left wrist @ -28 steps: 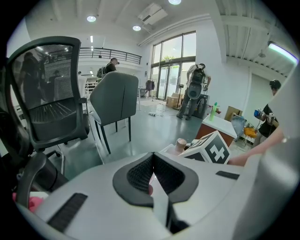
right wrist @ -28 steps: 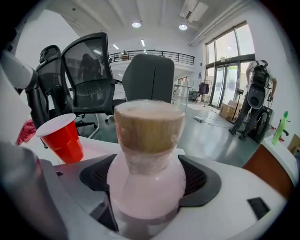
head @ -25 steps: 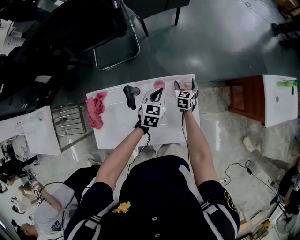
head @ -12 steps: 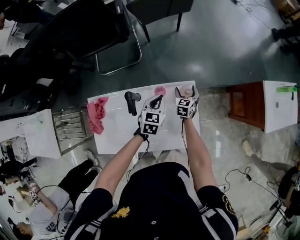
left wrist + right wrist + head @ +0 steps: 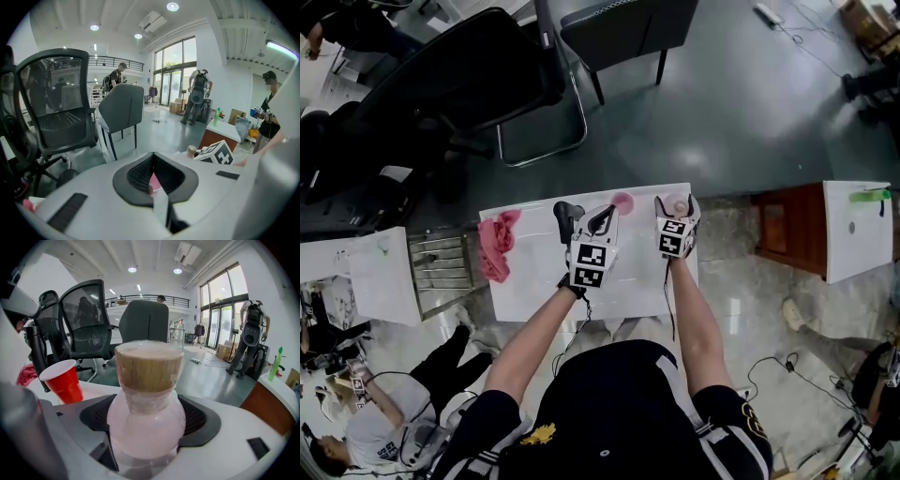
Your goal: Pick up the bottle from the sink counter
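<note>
Head view: the right gripper still clasps the pink bottle at the tabletop's 1 o'clock corner. The left gripper has edged toward the black handheld device, at 7 o'clock of the red cup. A pink cloth lies at 9 o'clock.

Left gripper view: jaws together, empty.

Right gripper view: pads press the bottle's bulb, and an office chair stands behind.

Both forearms stretched forward, roughly parallel, left forearm angled in from the left, right forearm nearly straight. Left claw tilted slightly right, jaws closed tip to tip. Right claw pointing straight ahead, jaws clamped on either side of bottle, pads against its round body. Marker cubes facing up.
</note>
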`<state>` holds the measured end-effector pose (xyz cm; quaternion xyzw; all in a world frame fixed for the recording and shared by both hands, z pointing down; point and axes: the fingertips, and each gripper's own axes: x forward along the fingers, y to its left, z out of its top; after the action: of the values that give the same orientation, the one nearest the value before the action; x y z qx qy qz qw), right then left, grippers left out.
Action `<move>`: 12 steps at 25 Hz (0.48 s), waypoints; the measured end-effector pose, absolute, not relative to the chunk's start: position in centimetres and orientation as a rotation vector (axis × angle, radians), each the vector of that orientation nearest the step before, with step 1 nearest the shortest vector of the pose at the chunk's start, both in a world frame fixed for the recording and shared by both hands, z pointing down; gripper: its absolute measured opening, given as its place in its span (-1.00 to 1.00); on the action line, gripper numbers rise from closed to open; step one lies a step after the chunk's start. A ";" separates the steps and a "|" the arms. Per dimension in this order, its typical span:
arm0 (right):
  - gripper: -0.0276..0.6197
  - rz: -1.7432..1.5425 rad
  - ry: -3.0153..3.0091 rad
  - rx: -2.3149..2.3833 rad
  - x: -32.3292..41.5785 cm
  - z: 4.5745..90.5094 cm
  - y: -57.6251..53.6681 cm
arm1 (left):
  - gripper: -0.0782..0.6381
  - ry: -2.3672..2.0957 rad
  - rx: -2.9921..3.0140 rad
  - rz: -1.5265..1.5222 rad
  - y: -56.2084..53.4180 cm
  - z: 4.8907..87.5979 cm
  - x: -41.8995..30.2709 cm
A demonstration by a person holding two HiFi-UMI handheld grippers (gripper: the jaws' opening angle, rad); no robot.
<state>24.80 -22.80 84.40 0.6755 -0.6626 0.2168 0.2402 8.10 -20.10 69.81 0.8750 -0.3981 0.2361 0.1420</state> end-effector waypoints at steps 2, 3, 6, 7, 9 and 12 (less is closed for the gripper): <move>0.40 0.579 -1.818 1.842 24.7 83.7 -22.9 | -0.73 -1.150 2.526 0.685 -20.1 69.7 8.0; 0.40 0.569 -1.822 1.837 24.6 83.3 -23.0 | -0.73 -1.149 2.525 0.685 -20.1 69.8 7.9; 0.39 0.535 -1.834 1.830 24.4 81.9 -23.4 | -0.73 -1.139 2.526 0.682 -20.0 69.7 8.3; 0.40 0.526 -1.841 1.830 24.3 81.4 -23.6 | -0.73 -1.135 2.528 0.679 -20.0 69.7 8.5; 0.40 0.528 -1.853 1.827 24.1 80.9 -23.6 | -0.73 -1.129 2.533 0.675 -20.0 69.5 8.7; 0.40 0.512 -1.879 1.807 23.6 80.0 -23.6 | -0.73 -1.125 2.540 0.670 -20.0 69.2 8.7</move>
<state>23.62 -23.55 80.05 0.6602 -0.6867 0.1870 0.2401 8.75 -19.96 69.16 0.8799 -0.3898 0.2322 0.1414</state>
